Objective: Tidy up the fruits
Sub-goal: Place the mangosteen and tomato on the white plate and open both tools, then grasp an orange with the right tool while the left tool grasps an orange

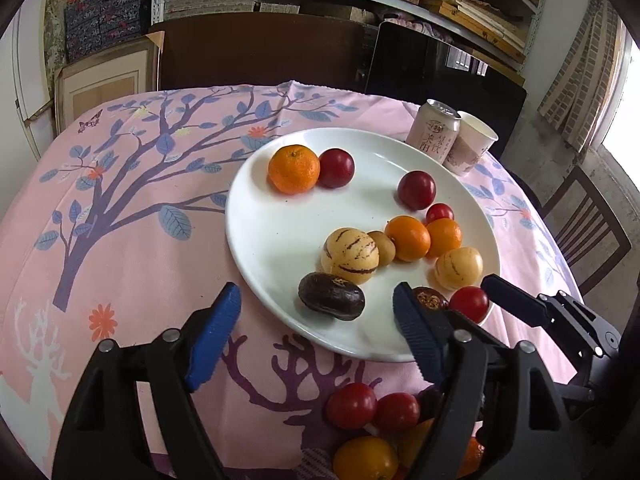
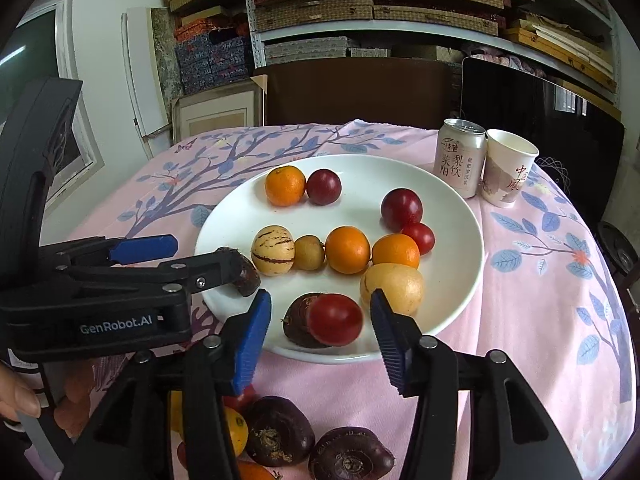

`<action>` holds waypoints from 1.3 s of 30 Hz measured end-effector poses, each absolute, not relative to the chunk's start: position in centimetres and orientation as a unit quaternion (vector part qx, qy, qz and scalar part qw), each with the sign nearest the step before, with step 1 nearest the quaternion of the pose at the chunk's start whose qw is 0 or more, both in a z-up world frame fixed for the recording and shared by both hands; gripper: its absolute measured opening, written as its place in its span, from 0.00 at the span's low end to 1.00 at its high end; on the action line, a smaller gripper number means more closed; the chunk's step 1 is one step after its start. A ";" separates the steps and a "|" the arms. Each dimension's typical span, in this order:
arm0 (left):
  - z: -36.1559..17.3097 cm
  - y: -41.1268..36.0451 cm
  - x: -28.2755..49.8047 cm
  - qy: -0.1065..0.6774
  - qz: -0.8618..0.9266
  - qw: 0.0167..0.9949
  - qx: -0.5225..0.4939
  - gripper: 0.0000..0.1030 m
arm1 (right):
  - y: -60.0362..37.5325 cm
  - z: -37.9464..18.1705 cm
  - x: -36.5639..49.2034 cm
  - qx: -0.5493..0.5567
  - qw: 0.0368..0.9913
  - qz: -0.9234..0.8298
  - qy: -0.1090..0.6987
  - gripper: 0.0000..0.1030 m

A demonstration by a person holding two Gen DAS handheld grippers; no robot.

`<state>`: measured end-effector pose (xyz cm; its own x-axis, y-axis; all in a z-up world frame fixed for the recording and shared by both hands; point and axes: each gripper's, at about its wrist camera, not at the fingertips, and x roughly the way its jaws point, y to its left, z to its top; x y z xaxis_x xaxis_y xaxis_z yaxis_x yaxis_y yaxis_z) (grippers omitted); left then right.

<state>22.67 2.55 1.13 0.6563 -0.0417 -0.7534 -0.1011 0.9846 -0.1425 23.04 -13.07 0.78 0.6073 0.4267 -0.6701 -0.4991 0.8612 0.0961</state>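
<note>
A white plate [image 1: 280,240] [image 2: 452,216] on the pink tablecloth holds several fruits: tangerines [image 1: 294,169], dark red plums [image 1: 416,190], striped yellow melons [image 1: 350,255] and dark passion fruits [image 1: 331,297]. My left gripper [image 1: 316,312] is open, its jaws either side of a dark passion fruit at the plate's near edge. My right gripper [image 2: 320,320] is open around a red tomato [image 2: 335,319] that lies against a dark passion fruit [image 2: 298,322]. The right gripper also shows in the left wrist view [image 1: 516,300].
More loose fruits lie on the cloth near me: tomatoes [image 1: 352,405], a yellow fruit [image 1: 365,458] and dark passion fruits [image 2: 278,430]. A drink can [image 2: 460,156] and a paper cup [image 2: 508,168] stand behind the plate at the right. Chairs and shelves stand beyond the table.
</note>
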 end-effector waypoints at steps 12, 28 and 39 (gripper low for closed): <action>1.4 2.4 17.7 0.418 0.003 0.907 -0.048 0.80 | -18.6 2.4 19.5 -0.025 0.895 0.261 0.360 0.58; -0.8 1.9 10.5 0.434 0.000 0.901 0.015 0.82 | -14.4 -1.4 13.0 -0.124 0.855 0.306 0.400 0.59; -1.9 1.6 10.1 0.448 -0.002 0.894 0.022 0.82 | -15.6 -1.9 12.8 -0.074 0.852 0.318 0.409 0.39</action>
<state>10.14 1.64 -1.86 0.5984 0.0167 -0.8010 0.0226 0.9990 0.0377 12.83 -15.61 -1.92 0.4639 0.4807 -0.7442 -0.6025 0.7870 0.1328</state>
